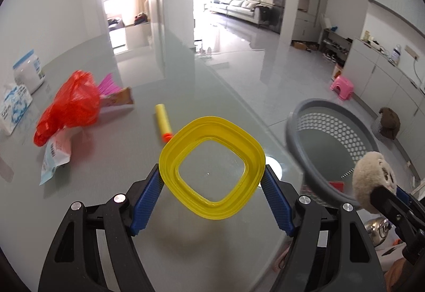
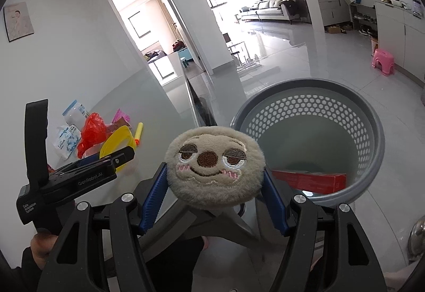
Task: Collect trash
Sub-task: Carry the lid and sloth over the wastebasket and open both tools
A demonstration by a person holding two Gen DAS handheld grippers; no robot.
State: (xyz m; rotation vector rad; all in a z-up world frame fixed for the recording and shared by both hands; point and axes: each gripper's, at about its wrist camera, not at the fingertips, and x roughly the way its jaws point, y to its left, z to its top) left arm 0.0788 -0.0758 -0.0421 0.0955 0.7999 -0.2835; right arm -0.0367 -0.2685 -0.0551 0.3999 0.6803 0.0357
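My left gripper (image 1: 212,180) is shut on a yellow square plastic ring lid (image 1: 212,167), held above the glass table (image 1: 106,185). My right gripper (image 2: 215,180) is shut on a round beige plush sloth face (image 2: 215,164), held by the table's edge beside the grey perforated basket (image 2: 372,138), which holds a red box (image 2: 310,181). On the table lie a red plastic bag (image 1: 71,108), a yellow foam dart (image 1: 163,118), snack wrappers (image 1: 117,99) and a torn packet (image 1: 54,156). The basket (image 1: 305,116) and the plush (image 1: 372,180) show at the right of the left wrist view.
A white jar with a blue lid (image 1: 28,74) and a tissue pack (image 1: 13,108) stand at the table's far left. A pink stool (image 1: 342,87) and cabinets (image 1: 385,74) are on the floor to the right. A metal pot lid (image 2: 417,236) is low right.
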